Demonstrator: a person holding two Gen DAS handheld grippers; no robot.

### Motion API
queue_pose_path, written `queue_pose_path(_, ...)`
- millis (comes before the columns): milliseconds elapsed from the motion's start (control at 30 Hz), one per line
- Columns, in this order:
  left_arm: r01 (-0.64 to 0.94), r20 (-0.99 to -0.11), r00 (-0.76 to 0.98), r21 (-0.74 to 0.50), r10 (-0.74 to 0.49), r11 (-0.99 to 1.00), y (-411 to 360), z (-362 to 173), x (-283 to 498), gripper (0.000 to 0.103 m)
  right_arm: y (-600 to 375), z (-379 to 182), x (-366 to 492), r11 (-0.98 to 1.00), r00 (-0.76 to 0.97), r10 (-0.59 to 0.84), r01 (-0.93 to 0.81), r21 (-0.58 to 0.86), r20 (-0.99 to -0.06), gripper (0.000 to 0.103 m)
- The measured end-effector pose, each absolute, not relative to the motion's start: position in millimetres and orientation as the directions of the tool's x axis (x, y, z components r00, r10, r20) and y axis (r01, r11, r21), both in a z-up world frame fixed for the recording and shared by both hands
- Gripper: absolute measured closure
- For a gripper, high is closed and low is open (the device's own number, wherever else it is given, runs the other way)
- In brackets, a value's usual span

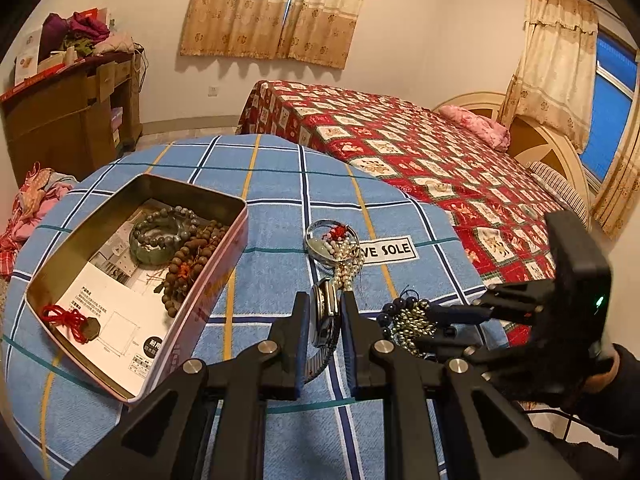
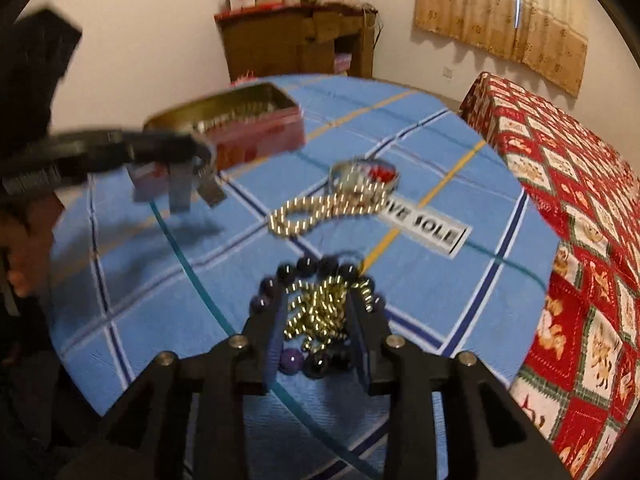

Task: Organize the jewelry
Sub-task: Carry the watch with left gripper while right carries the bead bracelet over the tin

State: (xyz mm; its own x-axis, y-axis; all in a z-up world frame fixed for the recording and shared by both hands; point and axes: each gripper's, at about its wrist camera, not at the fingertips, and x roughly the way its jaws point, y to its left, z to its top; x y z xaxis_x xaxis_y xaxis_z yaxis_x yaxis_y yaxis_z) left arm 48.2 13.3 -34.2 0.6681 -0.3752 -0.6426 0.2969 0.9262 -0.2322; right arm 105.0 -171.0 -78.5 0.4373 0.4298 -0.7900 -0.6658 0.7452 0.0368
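Note:
My left gripper (image 1: 325, 300) is shut on a silver wristwatch (image 1: 326, 320) with a metal band, held above the blue checked cloth. In the right wrist view it appears blurred (image 2: 200, 160) with the watch (image 2: 188, 192) hanging from it. An open tin box (image 1: 136, 276) at left holds bead bracelets (image 1: 188, 256) and a red cord charm (image 1: 68, 320). My right gripper (image 2: 320, 300) is open around a gold bead chain (image 2: 320, 312) inside a dark bead bracelet (image 2: 312, 268). A silver bangle with pearls (image 1: 334, 240) lies in the middle.
The round table (image 1: 280, 184) is covered by the blue cloth with a label (image 1: 386, 250). A bed with a red patterned cover (image 1: 420, 152) stands right behind it. A wooden cabinet (image 1: 68, 116) with clutter stands at the back left.

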Motion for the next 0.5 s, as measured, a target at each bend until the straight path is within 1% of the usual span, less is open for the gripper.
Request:
queue_pose_path(67, 0.298, -0.646, 0.665, -0.232, -0.376, 0.926, 12.6, -34.5, 46.9, 0.089, -169.1, -81.9, 106.5, 0.746, 0.457, 0.412, -0.666, 0.003, -0.788, 0.067)
queue_pose_path(100, 0.298, -0.646, 0.664, -0.232, -0.376, 0.926, 12.8, -34.7, 46.6, 0.089, -169.1, -81.5, 107.9, 0.749, 0.464, 0.401, -0.662, -0.008, -0.79, 0.08)
queue_pose_path(133, 0.299, -0.645, 0.665, -0.233, -0.377, 0.925, 12.5, -34.4, 46.4, 0.089, -169.9, -81.0, 109.5, 0.756, 0.468, 0.395, -0.654, -0.01, -0.791, 0.086)
queue_pose_path(267, 0.299, -0.635, 0.676, -0.229, -0.375, 0.926, 14.3, -31.5, 45.0, 0.089, -177.2, -70.7, 105.0, 0.759, 0.482, 0.441, -0.65, 0.028, -0.757, 0.087)
queue_pose_path(367, 0.301, -0.623, 0.689, -0.219, -0.37, 0.928, 16.0, -23.1, 43.7, 0.089, -182.2, -48.5, 101.4, 0.764, 0.516, 0.481, -0.643, 0.05, -0.709, 0.087)
queue_pose_path(500, 0.308, -0.596, 0.715, -0.201, -0.366, 0.93, 20.2, -4.8, 40.4, 0.088, -180.0, -19.4, 105.6, 0.757, 0.537, 0.516, -0.65, 0.063, -0.668, 0.087)
